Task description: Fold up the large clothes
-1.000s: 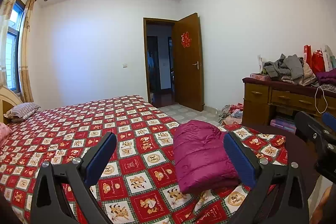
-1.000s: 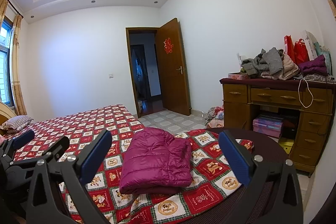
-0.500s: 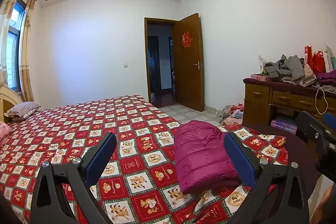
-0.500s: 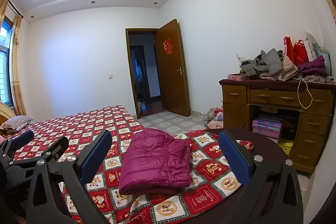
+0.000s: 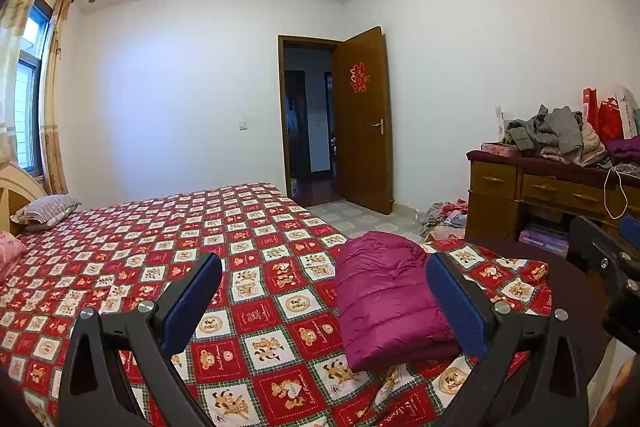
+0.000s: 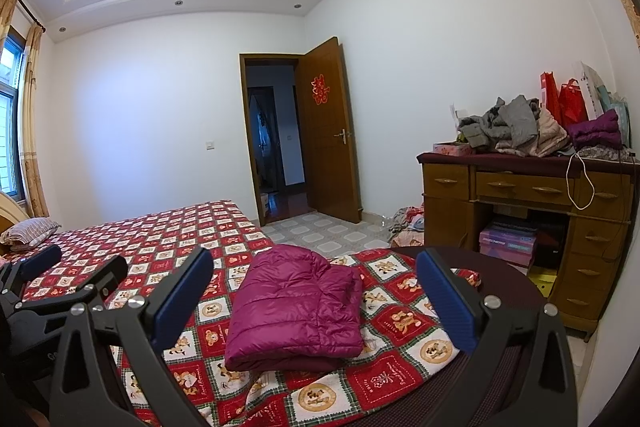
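Folded jacket (image 6: 296,311) at 12 o'clock of right gripper (image 6: 316,303), nearer | left gripper (image 5: 324,305): 1 o'clock | both agape, empty.

Premises: a bedroom in a private home. A bed (image 5: 132,251) is occupying most of the floor, wearing a red checked bear-print cover, with a striped pillow (image 5: 46,207) lying at its wooden headboard. A wooden dresser (image 6: 524,199) is standing along the right wall, carrying heaped clothes (image 6: 516,127) and red gift bags (image 6: 562,103). Curtains (image 5: 54,99) are hanging beside a window. A wooden door (image 6: 330,135) is standing open.
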`<action>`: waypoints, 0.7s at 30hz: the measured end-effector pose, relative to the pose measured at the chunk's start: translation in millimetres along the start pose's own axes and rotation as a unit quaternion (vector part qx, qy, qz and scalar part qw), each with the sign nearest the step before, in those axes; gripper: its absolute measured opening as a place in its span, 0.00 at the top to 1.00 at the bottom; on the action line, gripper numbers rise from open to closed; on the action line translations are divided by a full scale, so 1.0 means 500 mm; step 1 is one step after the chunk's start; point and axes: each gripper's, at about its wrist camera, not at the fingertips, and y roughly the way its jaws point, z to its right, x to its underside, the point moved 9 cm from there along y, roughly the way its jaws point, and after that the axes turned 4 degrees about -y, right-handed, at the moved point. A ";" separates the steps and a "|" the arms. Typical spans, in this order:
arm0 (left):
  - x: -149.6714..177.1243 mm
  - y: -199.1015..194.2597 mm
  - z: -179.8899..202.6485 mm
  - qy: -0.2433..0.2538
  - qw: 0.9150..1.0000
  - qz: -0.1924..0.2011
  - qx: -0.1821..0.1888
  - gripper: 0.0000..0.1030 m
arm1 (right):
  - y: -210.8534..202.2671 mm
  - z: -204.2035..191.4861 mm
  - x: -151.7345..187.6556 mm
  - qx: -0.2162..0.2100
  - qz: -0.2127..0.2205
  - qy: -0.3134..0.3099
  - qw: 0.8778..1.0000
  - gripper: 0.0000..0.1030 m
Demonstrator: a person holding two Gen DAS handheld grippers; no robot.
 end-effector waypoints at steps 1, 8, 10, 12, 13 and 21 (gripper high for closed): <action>0.000 -0.001 0.001 0.001 1.000 0.000 0.001 0.01 | 0.001 0.000 -0.001 0.000 0.000 0.000 1.000 0.00; 0.003 0.004 0.005 0.002 1.000 -0.009 0.005 0.01 | 0.003 0.003 -0.002 0.000 0.000 0.000 1.000 0.00; 0.002 0.004 0.005 0.000 1.000 -0.011 0.007 0.01 | 0.003 0.003 -0.001 0.000 0.000 0.000 1.000 0.00; 0.002 0.007 0.004 -0.003 1.000 -0.015 0.009 0.01 | 0.003 0.002 -0.001 -0.001 0.000 -0.001 1.000 0.00; 0.003 0.007 0.003 -0.005 1.000 -0.017 0.011 0.01 | 0.003 0.002 -0.001 -0.001 -0.001 -0.001 1.000 0.00; 0.008 0.018 -0.003 -0.010 0.999 -0.030 0.008 0.01 | 0.004 0.003 -0.002 -0.002 -0.002 -0.003 1.000 0.00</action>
